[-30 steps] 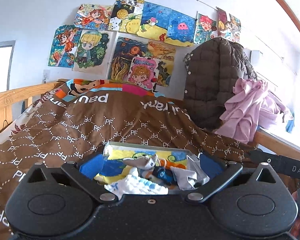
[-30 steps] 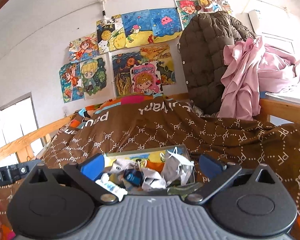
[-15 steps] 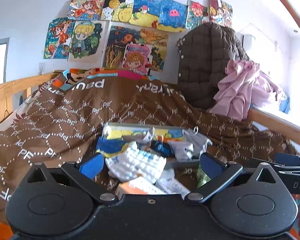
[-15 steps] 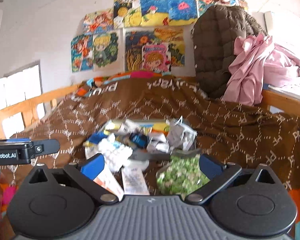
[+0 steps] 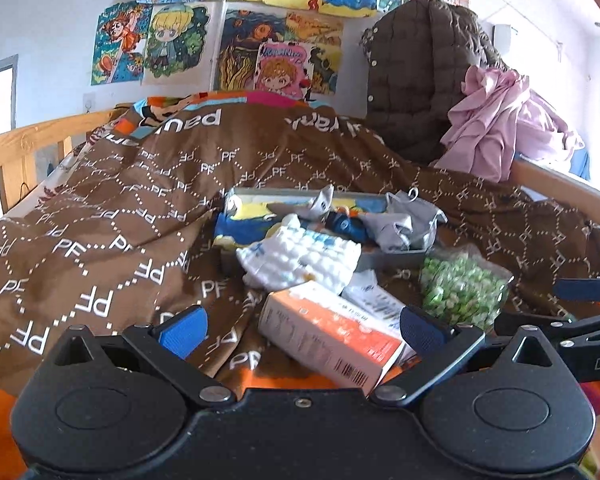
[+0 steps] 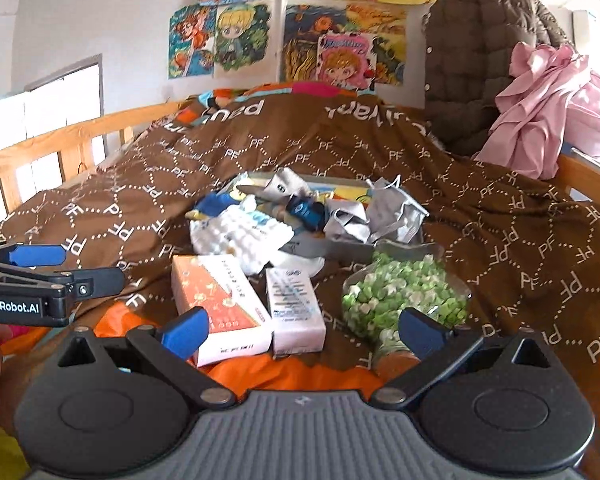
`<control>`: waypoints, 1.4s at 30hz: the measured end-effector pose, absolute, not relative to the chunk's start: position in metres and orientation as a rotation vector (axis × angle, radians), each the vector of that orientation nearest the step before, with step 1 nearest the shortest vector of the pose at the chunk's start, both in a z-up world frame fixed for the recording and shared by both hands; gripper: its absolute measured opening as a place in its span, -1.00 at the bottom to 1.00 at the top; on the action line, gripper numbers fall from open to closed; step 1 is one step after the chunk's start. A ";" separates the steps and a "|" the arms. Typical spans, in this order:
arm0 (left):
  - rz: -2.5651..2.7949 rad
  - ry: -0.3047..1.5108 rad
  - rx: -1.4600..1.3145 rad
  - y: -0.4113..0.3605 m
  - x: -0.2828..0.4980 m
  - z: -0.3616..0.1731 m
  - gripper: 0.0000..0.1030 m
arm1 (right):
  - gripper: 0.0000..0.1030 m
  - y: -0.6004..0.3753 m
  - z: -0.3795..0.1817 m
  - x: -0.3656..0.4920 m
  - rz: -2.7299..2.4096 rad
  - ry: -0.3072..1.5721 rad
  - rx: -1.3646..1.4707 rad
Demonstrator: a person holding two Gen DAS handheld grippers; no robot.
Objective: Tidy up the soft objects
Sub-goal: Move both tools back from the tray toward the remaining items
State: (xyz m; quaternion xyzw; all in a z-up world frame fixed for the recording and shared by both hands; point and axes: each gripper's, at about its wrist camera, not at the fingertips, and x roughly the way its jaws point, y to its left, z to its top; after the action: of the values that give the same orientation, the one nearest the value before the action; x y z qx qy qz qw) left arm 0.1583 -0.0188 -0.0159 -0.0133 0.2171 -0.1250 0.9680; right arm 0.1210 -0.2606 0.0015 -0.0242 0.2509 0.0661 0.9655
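Note:
A shallow grey tray point(image 6: 328, 246) lies on the brown bedspread point(image 6: 120, 224), heaped with crumpled grey packets point(image 6: 380, 216) and a small blue item point(image 6: 304, 210). A white bubbly pack point(image 6: 240, 232) hangs over its near rim. In front lie an orange-and-white box point(image 6: 216, 300), a pale pink box point(image 6: 296, 308) and a clear bag of green pieces point(image 6: 400, 296). My right gripper point(image 6: 303, 331) is open just short of the boxes, holding nothing. My left gripper point(image 5: 302, 330) is open over the orange-and-white box point(image 5: 328, 336), with the white pack point(image 5: 300, 256) beyond it.
Wooden bed rails point(image 6: 60, 140) run along the left and right point(image 5: 560, 180). A brown quilted jacket point(image 6: 480, 60) and pink cloth point(image 6: 540, 108) pile up at the back right. Drawings point(image 5: 280, 20) cover the wall. Each gripper shows at the edge of the other's view.
Both grippers have drawn back from the tray and tilted down. The two boxes and the green bag, hidden a second ago, now lie in view before the fingers.

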 end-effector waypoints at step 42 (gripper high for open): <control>-0.197 0.490 0.079 -0.002 0.193 -0.017 0.98 | 1.00 -0.255 -0.006 0.132 0.161 0.448 -0.009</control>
State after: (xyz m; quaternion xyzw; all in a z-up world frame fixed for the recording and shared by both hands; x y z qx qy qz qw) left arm 0.1934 -0.0019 -0.0175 0.0388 0.2420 -0.0976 0.9646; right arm 0.1316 -0.2554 -0.0057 -0.0044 0.2217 0.0797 0.9718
